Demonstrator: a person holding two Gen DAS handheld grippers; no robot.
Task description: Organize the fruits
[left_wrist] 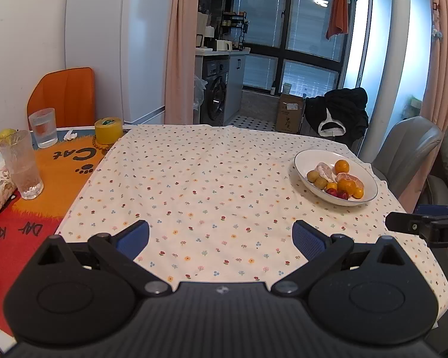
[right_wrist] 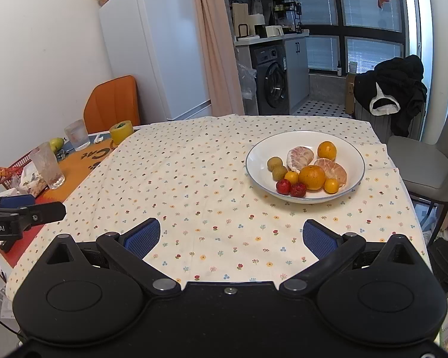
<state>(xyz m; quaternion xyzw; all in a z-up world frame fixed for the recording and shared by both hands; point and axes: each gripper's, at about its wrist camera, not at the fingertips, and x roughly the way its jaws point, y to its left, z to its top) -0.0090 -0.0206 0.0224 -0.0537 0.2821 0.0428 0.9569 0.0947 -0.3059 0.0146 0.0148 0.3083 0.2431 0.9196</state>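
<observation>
White bowl (right_wrist: 255, 161) holds mixed fruits (right_wrist: 311, 176)

Ahead of you a white fridge (right_wrist: 152, 44) stands against the wall beside a pink curtain (right_wrist: 215, 44). Past it, a washer (right_wrist: 271, 83) sits under a counter, with dark windows (right_wrist: 358, 9) behind (daylight at right). A grey chair (right_wrist: 427, 161) stands right.
</observation>
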